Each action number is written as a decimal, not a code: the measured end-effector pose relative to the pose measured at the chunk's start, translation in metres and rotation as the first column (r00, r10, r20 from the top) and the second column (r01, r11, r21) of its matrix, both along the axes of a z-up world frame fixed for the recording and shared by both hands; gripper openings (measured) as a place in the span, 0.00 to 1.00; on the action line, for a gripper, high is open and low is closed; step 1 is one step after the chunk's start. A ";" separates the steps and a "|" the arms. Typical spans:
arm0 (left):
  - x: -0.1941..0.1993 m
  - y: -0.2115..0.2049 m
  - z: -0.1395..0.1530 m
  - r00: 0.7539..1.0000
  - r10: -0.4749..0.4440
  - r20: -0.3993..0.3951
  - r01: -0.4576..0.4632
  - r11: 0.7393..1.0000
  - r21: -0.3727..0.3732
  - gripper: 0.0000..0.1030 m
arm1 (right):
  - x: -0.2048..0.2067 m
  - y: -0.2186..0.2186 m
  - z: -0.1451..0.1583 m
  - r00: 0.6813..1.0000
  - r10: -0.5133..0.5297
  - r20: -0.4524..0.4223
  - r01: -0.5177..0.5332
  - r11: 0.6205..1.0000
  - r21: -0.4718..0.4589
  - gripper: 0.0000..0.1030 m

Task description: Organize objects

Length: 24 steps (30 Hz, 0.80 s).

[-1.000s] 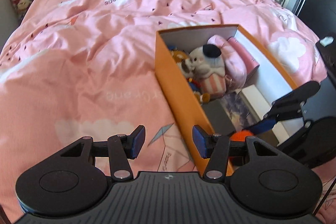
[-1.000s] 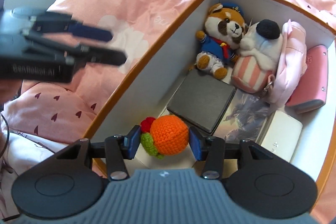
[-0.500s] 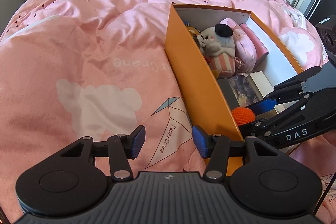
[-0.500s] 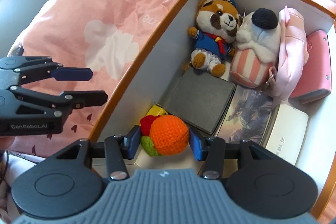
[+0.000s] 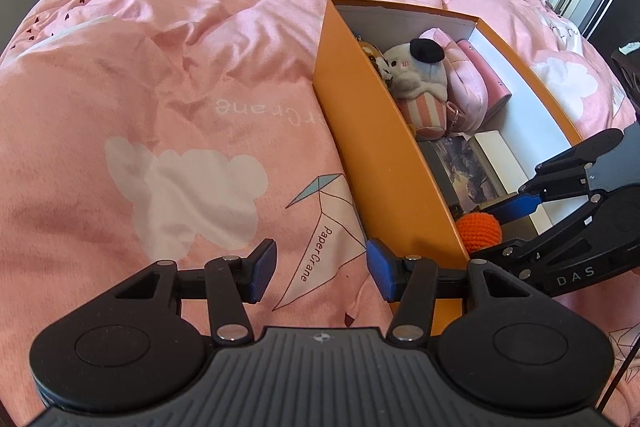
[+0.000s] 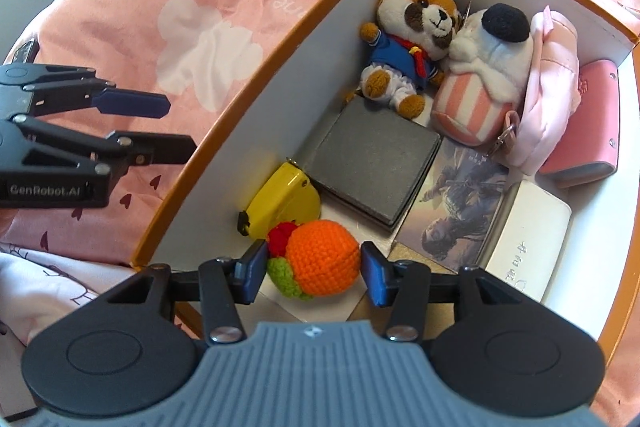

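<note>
An orange cardboard box [image 5: 372,131] [image 6: 248,95] lies on the pink bed. My right gripper [image 6: 314,263] is inside its near end, with the crocheted orange ball [image 6: 320,257] [image 5: 478,229] between its blue pads. The right pad looks a hair off the ball, and the ball seems to rest on the box floor. It also shows in the left wrist view [image 5: 520,227]. My left gripper [image 5: 320,267] is open and empty over the duvet, left of the box. It also shows in the right wrist view [image 6: 160,127].
The box holds a raccoon plush [image 6: 412,35], a striped cupcake plush [image 6: 480,75], a pink pouch [image 6: 552,83], a pink case [image 6: 588,123], a dark grey pad [image 6: 372,163], a yellow tape measure [image 6: 284,199], a picture card [image 6: 452,203] and a white box [image 6: 528,231]. The duvet [image 5: 160,87] surrounds it.
My right gripper drew back toward the box's near end with the ball, uncovering the yellow tape measure. Its pads look slightly wider. My left gripper backed away to the left.
</note>
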<state>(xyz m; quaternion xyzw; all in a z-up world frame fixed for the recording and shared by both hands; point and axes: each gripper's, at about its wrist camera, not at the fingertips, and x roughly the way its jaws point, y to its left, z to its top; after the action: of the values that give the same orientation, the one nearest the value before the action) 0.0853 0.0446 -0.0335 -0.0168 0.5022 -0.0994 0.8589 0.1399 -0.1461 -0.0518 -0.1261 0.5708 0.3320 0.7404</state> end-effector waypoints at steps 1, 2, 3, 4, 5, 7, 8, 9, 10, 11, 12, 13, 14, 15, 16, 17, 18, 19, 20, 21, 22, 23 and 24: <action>-0.001 -0.001 0.001 1.000 -0.003 0.002 0.003 1.000 0.002 0.60 | -0.001 0.001 -0.001 1.000 0.000 0.002 0.000 1.000 -0.004 0.51; -0.002 -0.002 0.001 1.000 -0.006 0.005 0.006 1.000 0.003 0.60 | -0.001 0.001 -0.001 1.000 0.001 0.003 -0.001 1.000 -0.007 0.51; -0.003 -0.003 0.002 1.000 -0.006 0.009 0.006 1.000 0.003 0.60 | -0.002 0.001 -0.002 1.000 0.001 0.004 -0.001 1.000 -0.009 0.51; -0.004 -0.004 0.003 1.000 -0.006 0.011 0.006 1.000 0.004 0.60 | -0.003 0.001 -0.001 1.000 -0.001 0.005 0.001 1.000 -0.012 0.52; -0.005 -0.004 0.003 1.000 -0.005 0.015 0.005 1.000 0.005 0.60 | -0.004 0.001 -0.001 1.000 -0.002 0.008 0.003 1.000 -0.014 0.52; -0.007 -0.006 0.006 1.000 -0.003 0.025 0.003 1.000 0.005 0.60 | -0.006 0.000 0.001 1.000 -0.004 0.015 0.004 1.000 -0.011 0.60; -0.008 -0.006 0.007 1.000 -0.002 0.031 0.002 1.000 0.005 0.60 | -0.007 0.000 0.002 1.000 -0.006 0.023 0.007 1.000 -0.010 0.61; -0.010 -0.006 0.008 0.999 0.001 0.037 -0.001 1.000 0.005 0.60 | -0.008 0.000 0.004 1.000 -0.008 0.030 0.008 1.000 -0.010 0.63; -0.011 -0.006 0.010 0.999 0.007 0.047 -0.008 1.000 0.006 0.60 | -0.011 -0.001 0.007 0.999 -0.011 0.041 0.011 1.000 -0.010 0.64; -0.012 -0.006 0.013 0.998 0.016 0.060 -0.016 1.000 0.007 0.60 | -0.013 -0.002 0.009 0.999 -0.015 0.053 0.015 1.000 -0.008 0.64; -0.014 -0.005 0.016 0.997 0.024 0.075 -0.025 1.000 0.009 0.60 | -0.016 -0.003 0.012 0.998 -0.021 0.065 0.021 1.000 -0.004 0.64; -0.016 -0.005 0.019 0.995 0.032 0.091 -0.033 0.999 0.010 0.60 | -0.020 -0.004 0.015 0.996 -0.030 0.079 0.030 1.000 0.002 0.64; -0.018 -0.004 0.023 0.993 0.041 0.113 -0.043 0.999 0.012 0.60 | -0.023 -0.005 0.018 0.995 -0.040 0.095 0.040 0.999 0.010 0.64; -0.021 -0.004 0.027 0.990 0.049 0.134 -0.052 0.999 0.014 0.60 | -0.028 -0.007 0.022 0.992 -0.054 0.116 0.052 0.998 0.019 0.64; -0.023 -0.004 0.032 0.985 0.058 0.161 -0.061 0.998 0.015 0.60 | -0.032 -0.009 0.026 0.988 -0.069 0.141 0.066 0.997 0.028 0.65; -0.026 -0.004 0.037 0.980 0.067 0.186 -0.071 0.997 0.015 0.61 | -0.038 -0.011 0.030 0.982 -0.086 0.169 0.081 0.996 0.036 0.65; -0.029 -0.005 0.043 0.974 0.072 0.214 -0.077 0.997 0.016 0.63 | -0.043 -0.012 0.033 0.974 -0.102 0.201 0.096 0.995 0.041 0.66; -0.032 -0.006 0.049 0.968 0.073 0.240 -0.078 0.997 0.015 0.64 | -0.049 -0.013 0.036 0.965 -0.116 0.234 0.109 0.993 0.044 0.67; -0.034 -0.008 0.054 0.962 0.070 0.265 -0.076 0.997 0.011 0.65 | -0.054 -0.014 0.040 0.954 -0.131 0.269 0.123 0.991 0.045 0.67; -0.037 -0.011 0.059 0.956 0.064 0.286 -0.069 0.998 0.007 0.66 | -0.060 -0.015 0.043 0.943 -0.148 0.299 0.140 0.989 0.047 0.67; -0.040 -0.015 0.065 0.950 0.050 0.309 -0.054 0.999 0.004 0.68 | -0.064 -0.017 0.046 0.930 -0.170 0.325 0.162 0.985 0.053 0.67; -0.043 -0.019 0.070 0.944 0.038 0.328 -0.040 0.999 0.001 0.70 | -0.069 -0.019 0.049 0.917 -0.197 0.346 0.186 0.980 0.065 0.68; -0.046 -0.023 0.074 0.938 0.027 0.345 -0.028 1.000 -0.001 0.73 | -0.073 -0.022 0.054 0.902 -0.227 0.368 0.211 0.974 0.083 0.68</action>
<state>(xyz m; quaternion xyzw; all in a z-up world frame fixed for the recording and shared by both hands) 0.0396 0.0215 0.0407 -0.0043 0.3437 -0.0879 0.9350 0.0666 -0.1677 0.0021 -0.1072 0.4222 0.2281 0.8707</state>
